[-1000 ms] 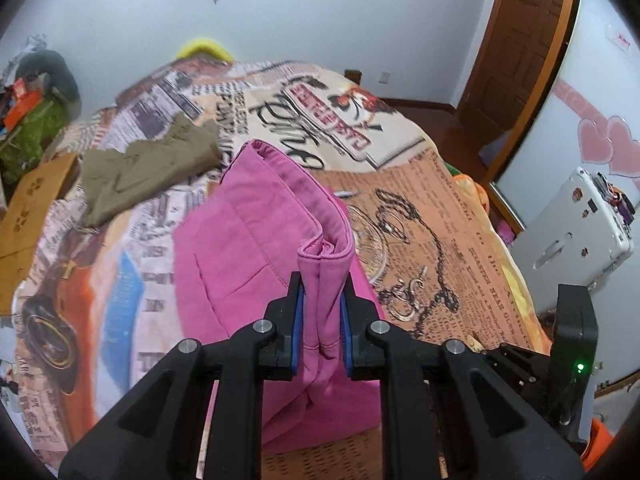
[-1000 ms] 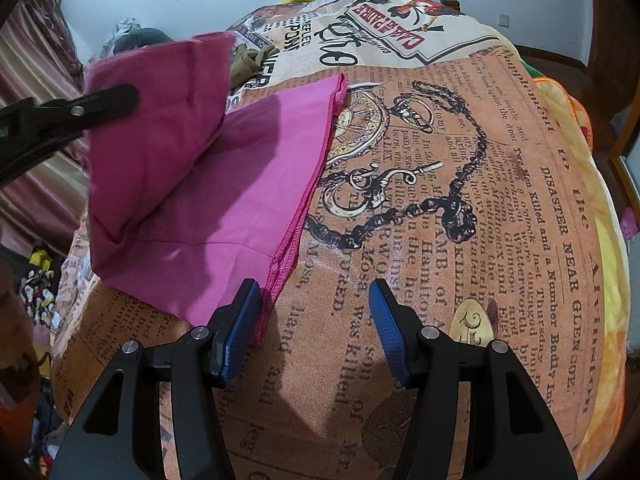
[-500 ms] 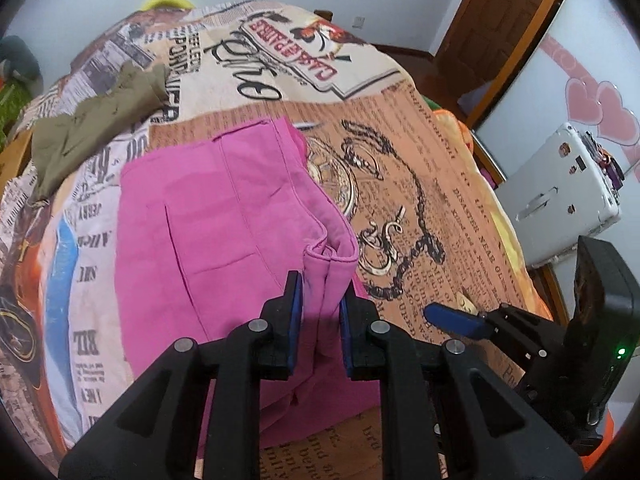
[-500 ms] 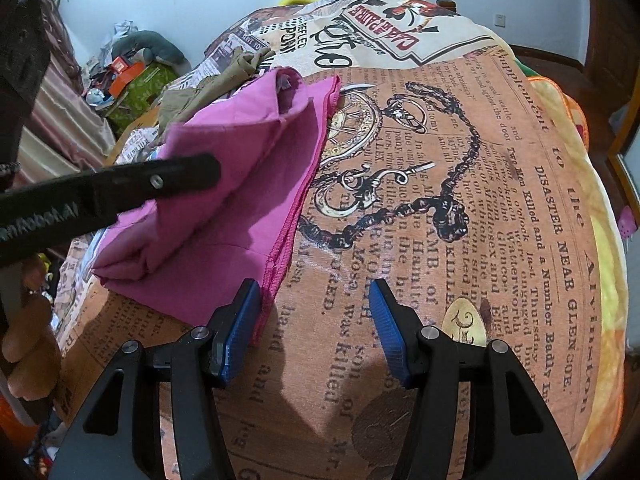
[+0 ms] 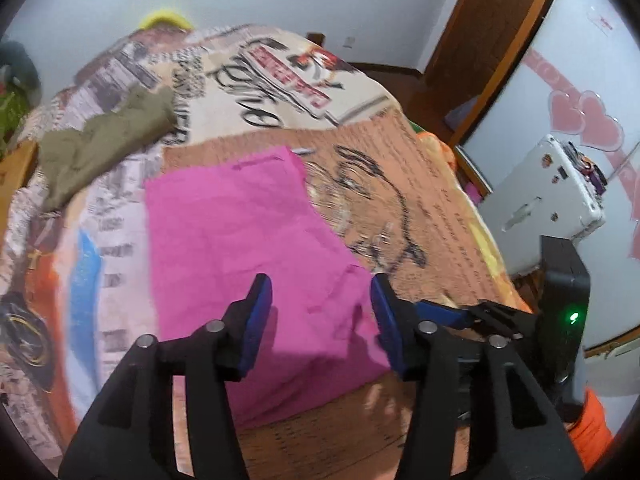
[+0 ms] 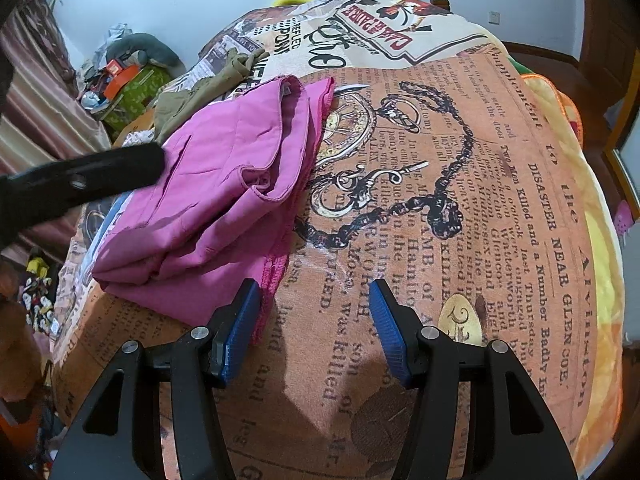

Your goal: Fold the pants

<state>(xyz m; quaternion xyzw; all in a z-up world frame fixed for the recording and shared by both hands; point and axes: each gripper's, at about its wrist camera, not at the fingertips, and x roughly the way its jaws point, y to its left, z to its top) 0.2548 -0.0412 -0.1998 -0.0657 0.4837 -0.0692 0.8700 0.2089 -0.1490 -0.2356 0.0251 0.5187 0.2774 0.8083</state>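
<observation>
The left gripper (image 5: 320,312) is letting go: a moment ago it pinched a raised fold of the pink pants (image 5: 248,248); now its jaws are opening and the blue pads stand clear of the cloth, which lies under and between them, unpressed. The pants sit folded over on the printed bedspread (image 6: 460,208), centre-left in the left wrist view, mid-left in the right. The right gripper (image 6: 314,320) has not budged; its jaws are half open and empty, its left pad just beside the pants' near hem. I'd say one fold is laid, though the top layer looks loose and bunched.
</observation>
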